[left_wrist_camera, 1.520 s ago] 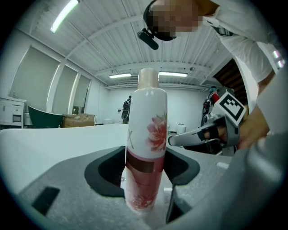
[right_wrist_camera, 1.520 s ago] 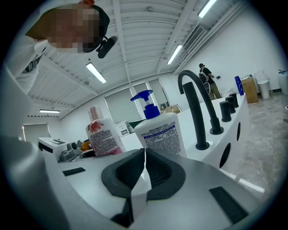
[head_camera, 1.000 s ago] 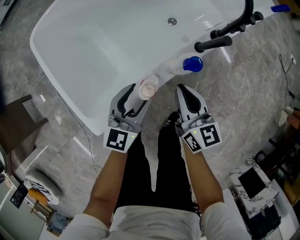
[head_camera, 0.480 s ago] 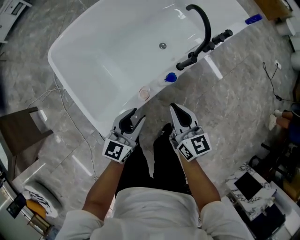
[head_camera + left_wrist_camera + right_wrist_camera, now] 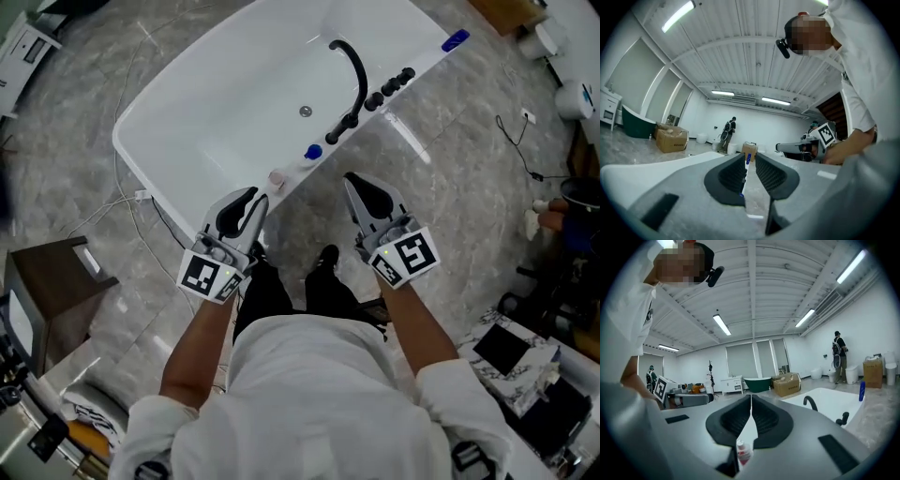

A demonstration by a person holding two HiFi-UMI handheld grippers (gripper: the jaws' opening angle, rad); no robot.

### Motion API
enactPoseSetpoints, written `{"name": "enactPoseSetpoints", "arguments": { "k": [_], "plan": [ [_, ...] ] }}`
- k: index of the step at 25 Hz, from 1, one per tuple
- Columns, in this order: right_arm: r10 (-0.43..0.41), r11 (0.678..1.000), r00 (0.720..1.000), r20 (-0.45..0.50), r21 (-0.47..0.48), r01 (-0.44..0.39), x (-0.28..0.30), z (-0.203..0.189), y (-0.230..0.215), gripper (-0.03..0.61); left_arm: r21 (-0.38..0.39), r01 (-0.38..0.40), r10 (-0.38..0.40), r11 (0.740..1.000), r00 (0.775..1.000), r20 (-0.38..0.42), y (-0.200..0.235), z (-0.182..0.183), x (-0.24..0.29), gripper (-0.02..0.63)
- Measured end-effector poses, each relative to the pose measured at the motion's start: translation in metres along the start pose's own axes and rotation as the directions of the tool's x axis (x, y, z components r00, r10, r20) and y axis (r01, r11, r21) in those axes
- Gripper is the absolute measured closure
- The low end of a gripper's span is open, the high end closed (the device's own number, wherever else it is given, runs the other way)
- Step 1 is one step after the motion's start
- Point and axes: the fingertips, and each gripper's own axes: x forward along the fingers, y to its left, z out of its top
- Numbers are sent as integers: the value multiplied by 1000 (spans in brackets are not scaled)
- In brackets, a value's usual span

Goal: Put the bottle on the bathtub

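Note:
The white bathtub [image 5: 187, 122] lies below me on the grey floor. A small pink-capped bottle [image 5: 275, 176] stands on its near rim, beside a blue-capped bottle [image 5: 312, 151] and the black faucet [image 5: 352, 70]. My left gripper [image 5: 251, 197] hangs high above the rim, well clear of the pink-capped bottle. Its jaws have just been closing and now stand a narrow gap apart with nothing between them, as the left gripper view [image 5: 750, 157] shows. My right gripper [image 5: 359, 186] is shut and empty. In the right gripper view [image 5: 751, 399] the pink-capped bottle [image 5: 743, 451] shows far below the jaws.
A blue bottle [image 5: 456, 40] stands at the tub's far end. A dark wooden stool [image 5: 56, 277] and cables [image 5: 122, 202] are to the left, boxes and gear [image 5: 511, 352] to the right. A cardboard box [image 5: 670, 139] and a person [image 5: 730, 129] are across the room.
Both grippers have risen far above the tub rim. The left jaws, wide beside the pink-capped bottle before, have drawn nearly together. The bottle stays on the rim.

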Motion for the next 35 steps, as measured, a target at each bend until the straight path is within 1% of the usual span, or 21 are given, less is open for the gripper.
{"name": "enactPoseSetpoints", "arguments": {
  "k": [2,4,7,10,13,18,23,26,30,35],
  "plan": [
    [-2,999,1000,30,-33,3,-9,30,-9,560,20,18,-19,1000,1000,20,-4,24,7,540],
    [-17,998,998,64,-55,21,-23,59,-20,560,25,19,-20,1000,999,32,-9,46,13,549],
    [-44,996,992,117,-76,53,-43,98,-29,560,30,35,-36,999,999,30,-14,74,19,561],
    [-66,993,986,155,-87,80,-62,123,-34,560,34,74,-75,997,997,18,-18,92,20,575],
    [-94,990,978,184,-82,111,-78,138,-41,560,39,88,-89,995,996,17,-18,111,16,583],
    [-123,986,971,203,-86,142,-101,146,-51,560,12,79,-80,997,996,32,-12,128,3,592],
    [-176,983,969,175,-20,182,-115,128,-69,560,-24,103,-102,994,994,22,-15,124,-11,597],
    [-195,979,969,150,-28,201,-120,121,-70,560,-31,107,-106,994,994,16,-18,123,-13,597],
    [-203,978,968,149,-16,208,-117,117,-63,560,-10,115,-115,993,993,3,-17,127,-19,597],
    [-181,983,973,142,-16,185,-112,112,-54,560,-25,102,-102,994,995,-10,-10,127,-27,597]
  ]
}}
